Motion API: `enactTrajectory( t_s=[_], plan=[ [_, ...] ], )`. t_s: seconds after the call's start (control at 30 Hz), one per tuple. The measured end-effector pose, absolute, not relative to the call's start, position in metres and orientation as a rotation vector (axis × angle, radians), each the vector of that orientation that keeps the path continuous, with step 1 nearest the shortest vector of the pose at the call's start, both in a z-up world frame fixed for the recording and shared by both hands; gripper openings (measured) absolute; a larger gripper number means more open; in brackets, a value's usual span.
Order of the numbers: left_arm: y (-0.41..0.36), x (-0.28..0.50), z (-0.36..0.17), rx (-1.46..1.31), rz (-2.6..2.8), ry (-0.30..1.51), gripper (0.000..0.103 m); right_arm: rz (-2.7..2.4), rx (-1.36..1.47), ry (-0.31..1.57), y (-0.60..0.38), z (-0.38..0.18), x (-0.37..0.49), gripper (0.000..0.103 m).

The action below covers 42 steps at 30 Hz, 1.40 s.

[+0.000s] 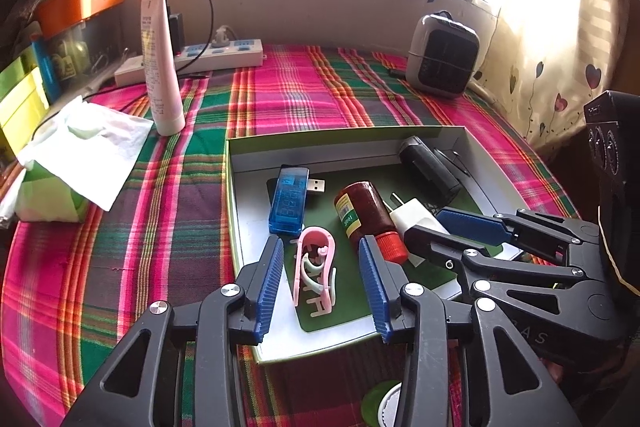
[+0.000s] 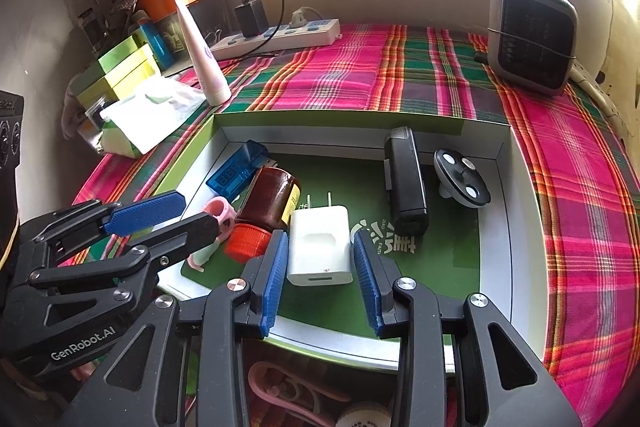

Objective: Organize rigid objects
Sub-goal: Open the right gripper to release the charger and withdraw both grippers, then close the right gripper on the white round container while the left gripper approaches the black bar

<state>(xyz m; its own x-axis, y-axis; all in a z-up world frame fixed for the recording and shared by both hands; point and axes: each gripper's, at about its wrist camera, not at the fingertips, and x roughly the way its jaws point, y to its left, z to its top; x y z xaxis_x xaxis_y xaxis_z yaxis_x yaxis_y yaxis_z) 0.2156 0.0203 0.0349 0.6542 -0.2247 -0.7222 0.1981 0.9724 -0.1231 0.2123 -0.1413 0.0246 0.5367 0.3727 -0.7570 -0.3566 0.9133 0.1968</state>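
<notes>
A: Where is our white charger [image 2: 320,245]?

B: In the box [image 2: 505,187], low in the middle of the picture, right between our right gripper [image 2: 320,277] fingers. They sit apart and don't touch it. It points up the picture, prongs far.

A: And our left gripper [image 1: 322,281]?

B: Apart too, around the pink clip [image 1: 314,267], not squeezing. The right one is nearer the charger.

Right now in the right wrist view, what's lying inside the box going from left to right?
blue USB tester → brown bottle with red cap → white charger plug → black rectangular device → round grey disc
</notes>
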Motion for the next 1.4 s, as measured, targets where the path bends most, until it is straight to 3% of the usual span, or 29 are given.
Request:
enactTrajectory(
  t_s=[1.4],
  plan=[
    [0.06,0.134,0.048,-0.123,-0.2,0.783,0.04,0.311,0.076,0.819,-0.189,0.046,0.128,0.045]
  ],
)
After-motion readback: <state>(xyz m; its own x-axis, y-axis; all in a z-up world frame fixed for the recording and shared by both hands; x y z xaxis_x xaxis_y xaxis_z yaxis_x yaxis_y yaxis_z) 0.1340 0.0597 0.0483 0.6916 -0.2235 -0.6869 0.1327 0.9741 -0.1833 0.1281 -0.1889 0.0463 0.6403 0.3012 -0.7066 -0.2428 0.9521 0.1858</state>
